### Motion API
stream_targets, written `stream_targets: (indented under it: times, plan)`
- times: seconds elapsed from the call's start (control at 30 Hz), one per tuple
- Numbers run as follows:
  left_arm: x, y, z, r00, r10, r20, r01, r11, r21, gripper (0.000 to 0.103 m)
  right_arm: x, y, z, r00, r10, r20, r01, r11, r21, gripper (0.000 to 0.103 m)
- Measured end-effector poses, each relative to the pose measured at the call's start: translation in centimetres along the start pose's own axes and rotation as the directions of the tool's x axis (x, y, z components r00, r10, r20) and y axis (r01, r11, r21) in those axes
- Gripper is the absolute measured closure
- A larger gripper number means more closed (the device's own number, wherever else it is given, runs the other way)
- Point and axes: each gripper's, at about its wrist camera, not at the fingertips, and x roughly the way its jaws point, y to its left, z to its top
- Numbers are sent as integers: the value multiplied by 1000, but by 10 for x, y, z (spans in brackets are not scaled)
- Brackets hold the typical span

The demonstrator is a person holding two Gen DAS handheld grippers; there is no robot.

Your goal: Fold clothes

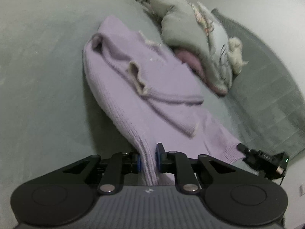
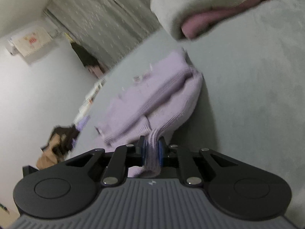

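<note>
Gripping lilac sweater [image 1: 144, 87]: both tongs [image 1: 148, 161] [image 2: 152, 150]; curtain [image 2: 106, 19] right view only.

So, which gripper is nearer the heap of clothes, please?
Right. The right gripper holds the lilac sweater nearest the heap; the left gripper holds its far edge.

Left tongs [image 1: 148, 162] clamped on lilac sweater [image 1: 144, 87] hem, grey bedspread [image 1: 42, 66] beneath.

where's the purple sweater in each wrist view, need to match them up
Left wrist: the purple sweater runs from upper centre down to the left hand-held gripper, which pinches its ribbed hem.
Right wrist: the sweater lies centre, bunched, its hem pinched in the right hand-held gripper.
Shared landmark: the grey and pink clothes pile beyond it.
</note>
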Motion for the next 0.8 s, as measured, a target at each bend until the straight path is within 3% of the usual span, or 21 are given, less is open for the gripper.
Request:
stream_targets:
  times: [0.07,0.1,0.17,0.23,0.33,0.4,0.47,0.5,0.53,0.67,0.8]
  plan:
    - [8,1,-3,1000,28,-13,-28,999,37,88,10,-5,-6,999,-6,-42,8,999,35,83]
    - [11,2,-4,999,39,-18,-38,998,56,88,15,-8,-9,998,-9,-60,12,998,55,75]
    - [16,9,-5,999,33,-26,-32,999,27,87,23,-12,-15,995,-40,-90,47,996,71,65]
    - [15,18,-3,1000,8,-30,-8,1000,-12,85,27,-17,-19,992,-62,-107,71,994,85,46]
    - [16,25,-3,999,-17,-28,16,999,-43,81,30,-25,-24,996,-18,-87,32,988,153,37]
    - [18,25,-5,1000,-13,-13,13,999,-38,81,29,-27,-28,998,-5,-65,17,984,175,37]
    - [20,16,-7,1000,13,10,-13,1000,10,82,32,-20,-29,997,-46,-60,53,991,124,49]
    - [20,9,-8,999,37,27,-38,998,51,87,34,-16,-30,996,-69,-59,74,993,92,73]
    - [21,3,-10,998,56,42,-59,994,87,88,35,-12,-30,994,-87,-59,90,994,65,85]
    - [11,-15,-11,991,71,114,-87,986,145,92,29,19,-28,992,-129,2,129,988,-85,87]
    - [-10,-21,-1,982,34,184,-56,991,118,92,14,44,-18,988,-116,103,131,978,-159,88]
